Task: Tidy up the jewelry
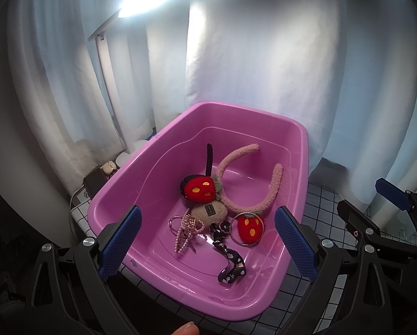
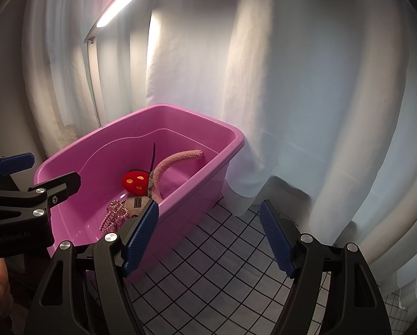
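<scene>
A pink plastic tub point(image 1: 297, 164) point(image 2: 208, 176) sits on a checked cloth. Inside lie a fuzzy pink headband point(image 1: 267, 192) point(image 2: 175, 162) with red strawberry plush pieces point(image 1: 198, 188) point(image 2: 134, 182) point(image 1: 250, 227), a beige plush clip point(image 1: 208, 212), a gold beaded hair claw point(image 1: 184, 230) point(image 2: 115, 213), a metal ring point(image 1: 237, 241) and a black patterned ribbon point(image 1: 232, 265). My left gripper point(image 1: 207, 243) hangs open above the tub's near end, nothing between its pads. My right gripper point(image 2: 208, 240) is open over the cloth to the right of the tub, also with nothing in it.
White curtains point(image 1: 264, 55) hang close behind the tub. A lit lamp bar on a thin stand point(image 2: 122, 0) rises at the back left. Small items and a cable point(image 1: 96, 178) lie left of the tub. The checked cloth point(image 2: 222, 265) stretches to the right.
</scene>
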The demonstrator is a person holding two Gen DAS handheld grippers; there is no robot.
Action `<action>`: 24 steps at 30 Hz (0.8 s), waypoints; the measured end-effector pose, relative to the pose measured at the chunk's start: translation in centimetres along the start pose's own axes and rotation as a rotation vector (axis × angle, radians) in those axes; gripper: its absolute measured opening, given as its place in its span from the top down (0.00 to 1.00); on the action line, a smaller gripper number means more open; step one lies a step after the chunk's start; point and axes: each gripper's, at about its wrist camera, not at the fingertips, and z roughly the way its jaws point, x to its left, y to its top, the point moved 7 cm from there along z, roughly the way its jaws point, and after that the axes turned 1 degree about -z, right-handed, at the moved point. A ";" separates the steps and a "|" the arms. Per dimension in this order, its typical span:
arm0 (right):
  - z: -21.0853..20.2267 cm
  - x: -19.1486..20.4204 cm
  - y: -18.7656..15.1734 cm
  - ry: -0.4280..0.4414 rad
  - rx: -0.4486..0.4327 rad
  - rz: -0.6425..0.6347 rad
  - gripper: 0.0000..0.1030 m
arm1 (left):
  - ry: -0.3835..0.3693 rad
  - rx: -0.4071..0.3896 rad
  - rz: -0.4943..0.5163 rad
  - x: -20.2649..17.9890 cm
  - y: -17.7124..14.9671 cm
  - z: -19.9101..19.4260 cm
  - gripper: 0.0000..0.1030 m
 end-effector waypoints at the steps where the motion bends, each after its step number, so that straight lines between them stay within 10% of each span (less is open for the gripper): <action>1: 0.0 0.0 0.0 0.000 -0.001 -0.001 0.31 | 0.000 0.000 -0.001 0.0 0.0 0.0 0.08; 24: -0.1 0.0 -0.2 -0.004 -0.001 -0.004 0.31 | 0.007 0.007 -0.009 0.2 -0.1 0.1 0.08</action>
